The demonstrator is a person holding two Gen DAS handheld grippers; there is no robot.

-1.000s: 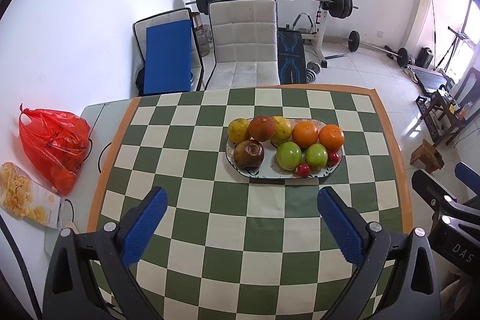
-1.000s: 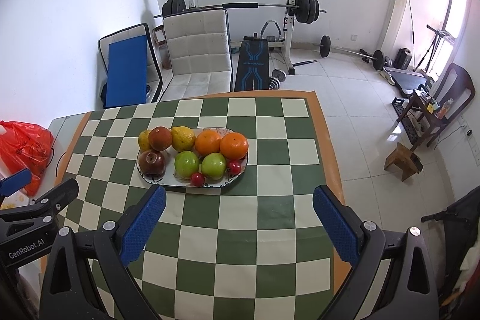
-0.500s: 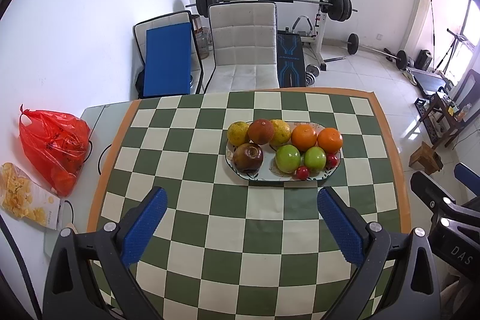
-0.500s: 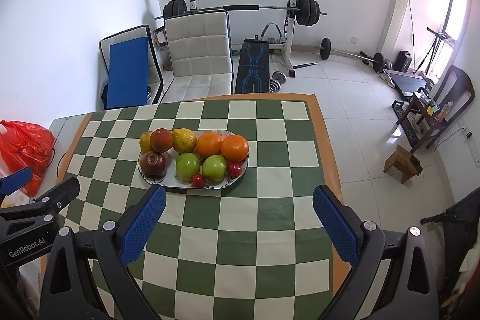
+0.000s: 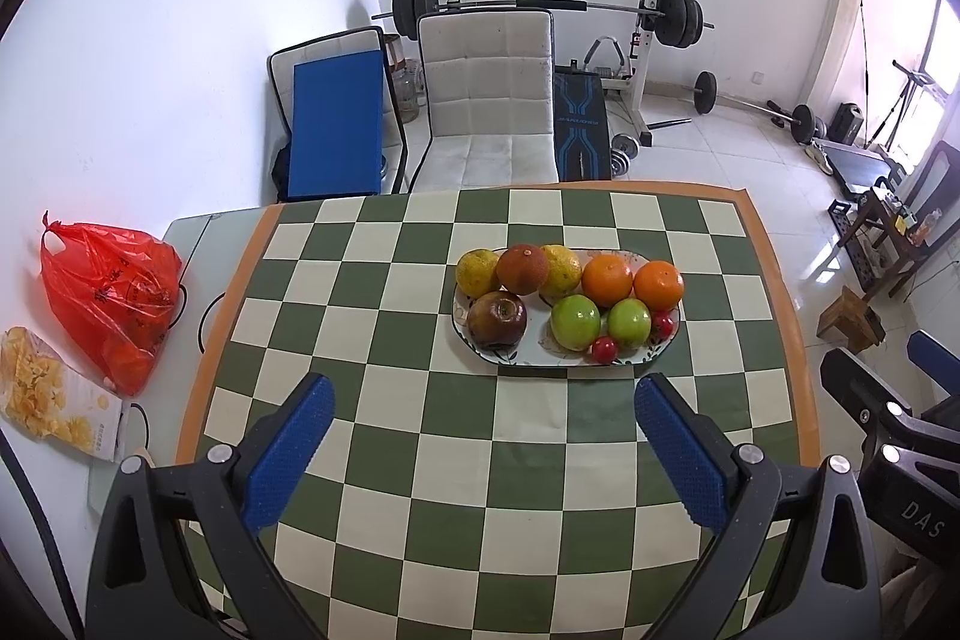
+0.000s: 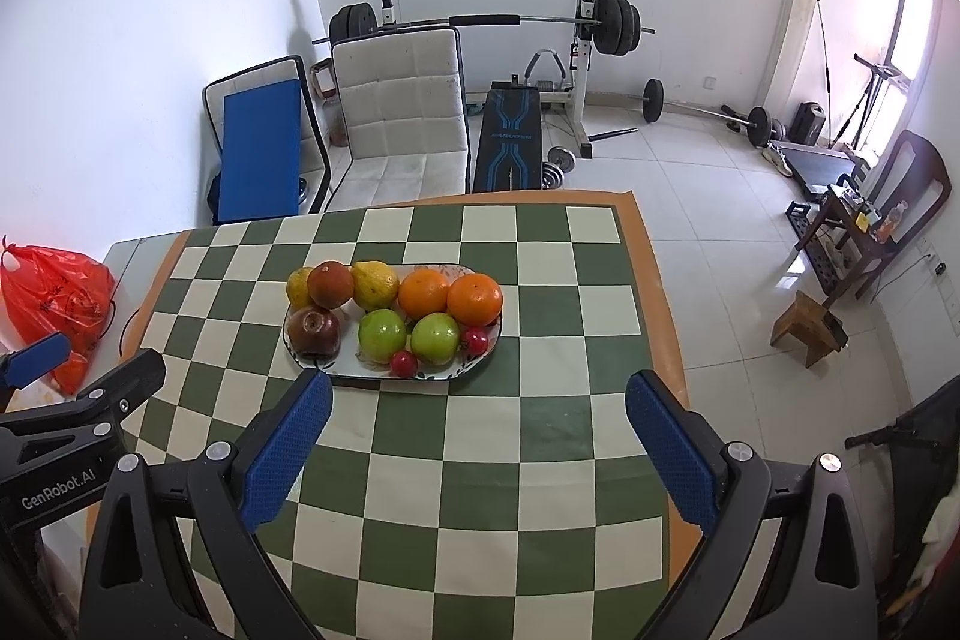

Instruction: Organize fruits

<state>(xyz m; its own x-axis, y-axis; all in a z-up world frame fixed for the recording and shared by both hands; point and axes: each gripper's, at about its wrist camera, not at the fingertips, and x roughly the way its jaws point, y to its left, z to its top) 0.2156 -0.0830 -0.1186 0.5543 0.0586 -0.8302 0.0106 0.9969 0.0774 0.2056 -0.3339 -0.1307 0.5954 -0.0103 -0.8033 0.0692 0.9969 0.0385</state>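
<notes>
The left gripper (image 5: 483,439) hangs above the near part of the checked tablecloth (image 5: 372,436), its blue pads spread wide and nothing between them. The oval plate (image 5: 522,361) lies ahead of it and a little to its right, long axis running left to right across the view, so the jaws, which also open left to right, line up along the plate and not across it.

Reading the plate from its left end: a dark red apple (image 5: 497,321) sits at the near left with a yellowish citrus (image 5: 477,272), a russet fruit (image 5: 522,269) and a second yellow citrus (image 5: 561,270) behind it; then two green apples (image 5: 575,322) in front of two oranges (image 5: 607,279); small red fruits (image 5: 604,349) rest at the near right rim.

The right gripper (image 6: 478,433) is likewise open and empty, over the cloth nearer the table's right edge. From its camera the plate (image 6: 360,377) lies ahead and to the left, its near left rim just beyond the left pad (image 6: 288,451).

Both grippers look about equally far from the plate; the left seems more squarely placed for the dark apple's end, the right for the oranges' end.
</notes>
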